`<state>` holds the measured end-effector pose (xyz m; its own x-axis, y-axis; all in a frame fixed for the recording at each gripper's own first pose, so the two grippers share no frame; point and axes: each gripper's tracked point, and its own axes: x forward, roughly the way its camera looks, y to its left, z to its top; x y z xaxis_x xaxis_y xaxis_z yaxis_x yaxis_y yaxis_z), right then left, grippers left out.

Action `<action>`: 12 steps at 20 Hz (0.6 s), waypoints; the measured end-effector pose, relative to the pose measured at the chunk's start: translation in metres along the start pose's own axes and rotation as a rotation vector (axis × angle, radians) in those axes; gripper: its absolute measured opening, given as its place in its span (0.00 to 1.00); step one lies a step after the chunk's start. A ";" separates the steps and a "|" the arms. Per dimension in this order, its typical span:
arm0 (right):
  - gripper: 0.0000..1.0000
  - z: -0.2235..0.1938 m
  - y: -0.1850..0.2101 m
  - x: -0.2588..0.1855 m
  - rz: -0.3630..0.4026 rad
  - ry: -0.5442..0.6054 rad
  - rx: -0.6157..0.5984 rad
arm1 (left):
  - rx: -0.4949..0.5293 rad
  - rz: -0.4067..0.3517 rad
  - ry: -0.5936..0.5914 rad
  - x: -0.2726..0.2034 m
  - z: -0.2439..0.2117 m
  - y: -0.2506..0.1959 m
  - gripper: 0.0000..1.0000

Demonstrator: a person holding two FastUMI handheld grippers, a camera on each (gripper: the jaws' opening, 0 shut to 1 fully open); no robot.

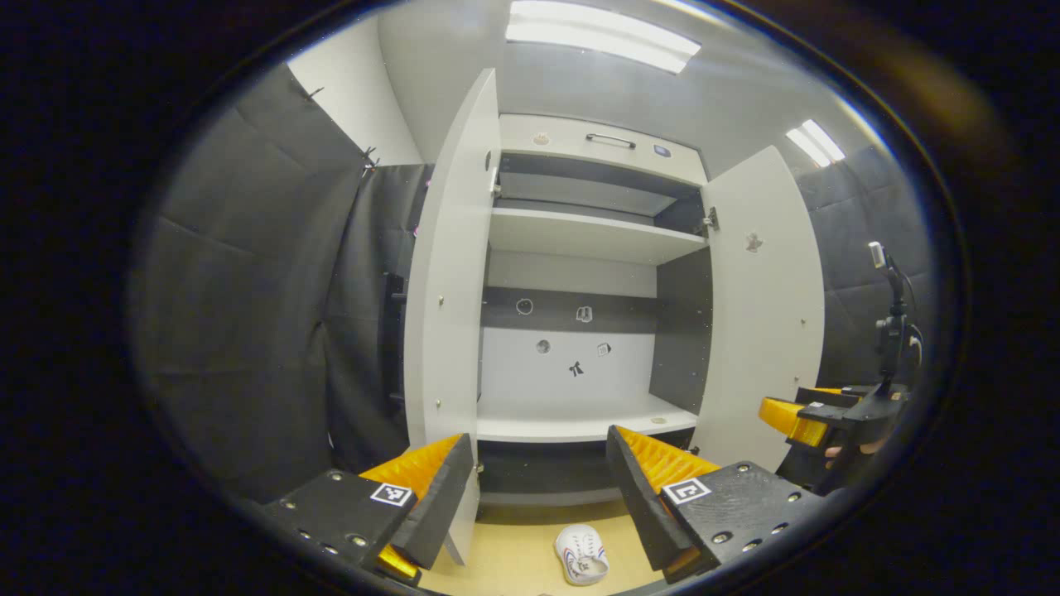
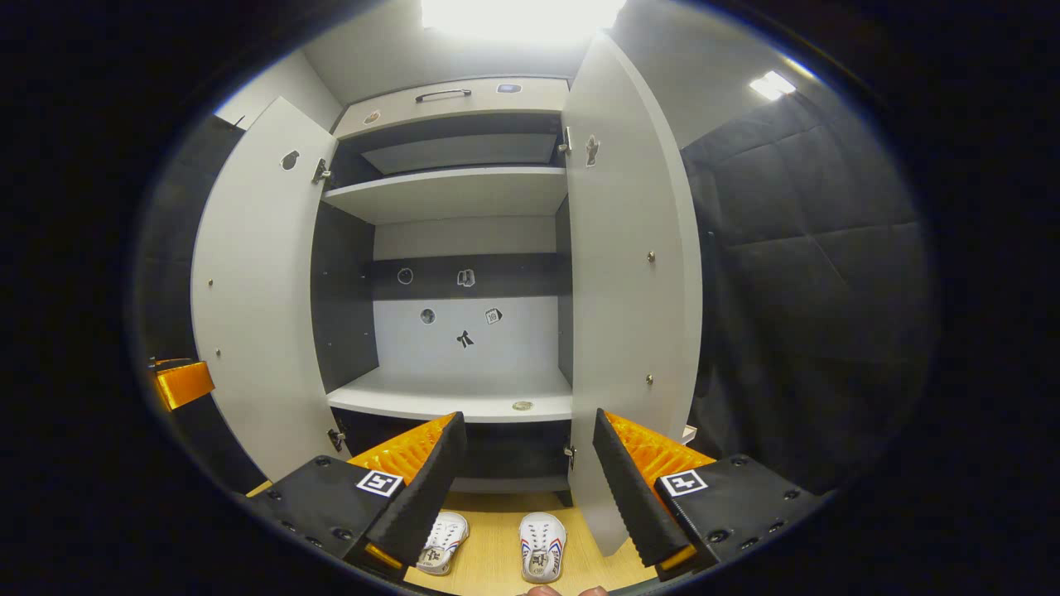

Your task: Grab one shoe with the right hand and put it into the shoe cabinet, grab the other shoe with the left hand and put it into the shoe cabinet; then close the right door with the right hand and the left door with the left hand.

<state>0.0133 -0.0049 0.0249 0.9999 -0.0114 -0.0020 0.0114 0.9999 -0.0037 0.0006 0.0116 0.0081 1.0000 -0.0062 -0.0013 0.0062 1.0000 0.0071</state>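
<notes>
Standing wide open, the cabinet (image 2: 464, 248) shows its bare shelves to both cameras, its left door (image 2: 257, 290) and right door (image 2: 629, 273) swung out toward the near side. In the right gripper view, two white shoes lie side by side on the wooden floor (image 2: 497, 538) just in front of the cabinet's base: the left shoe (image 2: 440, 542) partly behind the gripper's left finger, the right shoe (image 2: 542, 546) in the open between the fingers, close to the right door's lower edge. The right gripper (image 2: 527, 472) hangs above them with its fingers spread apart and nothing between them. The lower shelf (image 2: 455, 397) runs clear from door to door, its front edge directly above the shoes.

In the left gripper view, the left gripper (image 1: 540, 488) also has its fingers parted and grips nothing; one shoe (image 1: 581, 555) lies on the floor between them, near the lower edge of the left door (image 1: 451, 273). The right door (image 1: 766, 306) stands farther right, and beyond it the other gripper (image 1: 816, 418) appears at the right edge, held in a hand (image 1: 853, 449). Black padded cloth (image 1: 248, 314) lines the booth on both sides of the cabinet.
</notes>
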 end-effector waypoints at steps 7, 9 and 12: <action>0.96 -0.006 0.010 0.015 0.045 0.063 0.023 | -0.027 0.043 0.008 0.002 -0.003 0.012 0.89; 0.96 -0.009 0.015 0.025 0.063 0.083 0.001 | -0.054 0.047 0.024 -0.002 -0.011 0.014 0.91; 0.96 -0.016 0.022 0.042 0.081 0.140 -0.048 | -0.073 0.055 0.055 -0.010 -0.024 0.017 0.93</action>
<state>0.0554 0.0168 0.0087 0.9874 0.0659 -0.1436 -0.0731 0.9963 -0.0458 -0.0095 0.0291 -0.0161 0.9972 0.0472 -0.0574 -0.0509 0.9967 -0.0639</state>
